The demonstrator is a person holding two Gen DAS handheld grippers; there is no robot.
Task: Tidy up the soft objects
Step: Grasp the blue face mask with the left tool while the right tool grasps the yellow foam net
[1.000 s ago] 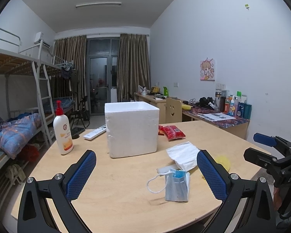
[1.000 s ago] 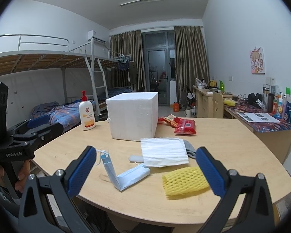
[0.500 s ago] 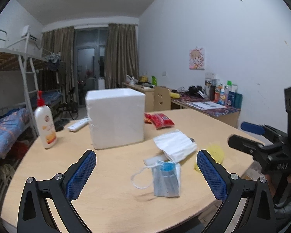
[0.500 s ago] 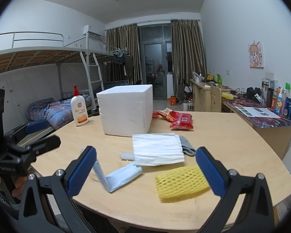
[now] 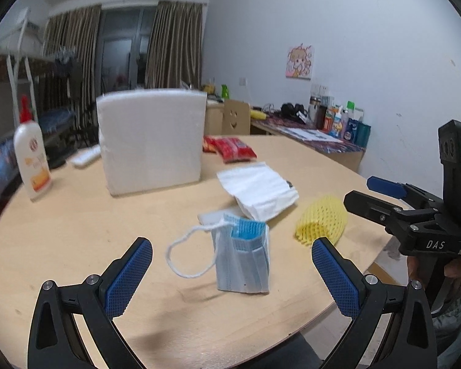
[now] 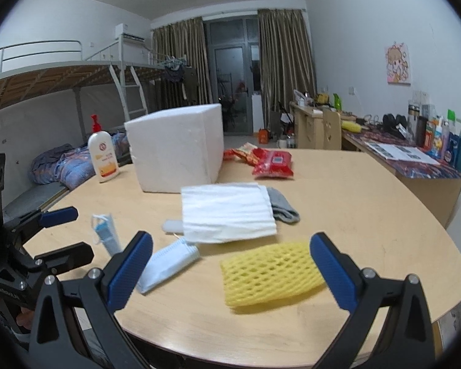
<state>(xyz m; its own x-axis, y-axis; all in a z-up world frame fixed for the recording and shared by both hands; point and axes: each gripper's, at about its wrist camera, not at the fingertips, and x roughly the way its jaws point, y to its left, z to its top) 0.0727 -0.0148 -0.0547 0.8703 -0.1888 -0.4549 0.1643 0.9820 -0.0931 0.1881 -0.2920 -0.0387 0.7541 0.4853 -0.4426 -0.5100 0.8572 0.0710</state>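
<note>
Grippers are both hovering low over the near edge of the round light-wood table [image 5: 76, 215], jaws spread wide, nothing between the blue pads. Left gripper [image 5: 232, 272] is pointing at the folded pale-blue surgical mask [image 5: 242, 261], which is standing up on the tabletop just ahead of its fingertips, white ear loop hanging to the left. Right gripper [image 6: 231, 266] is pointing at the yellow foam mesh sleeve [image 6: 272, 276], lying flat close in front of its fingers, nearer the right pad.

Left view is also catching the right gripper from the side at the table's right edge, held in a hand, green LED lit on its camera block; yellow sleeve is sitting just beside that gripper's tips. Right view is showing the left gripper at the far left, with the blue mask's raised flap just ahead of it.

Farther back, the white folded cloth [image 6: 227, 213] is lying mid-table, overlapping a small white flat piece at its near-left corner. Only the right view is showing the grey fabric piece [image 6: 282, 207] sticking out from under the cloth's right side. Behind sits the white styrofoam box [image 6: 178, 147], then the red snack packets [image 6: 272, 163] to its right and the white pump bottle with orange label [image 6: 103, 153] to its left. White remote control [image 5: 86, 155], between bottle and box, is showing in the left view only.
</note>
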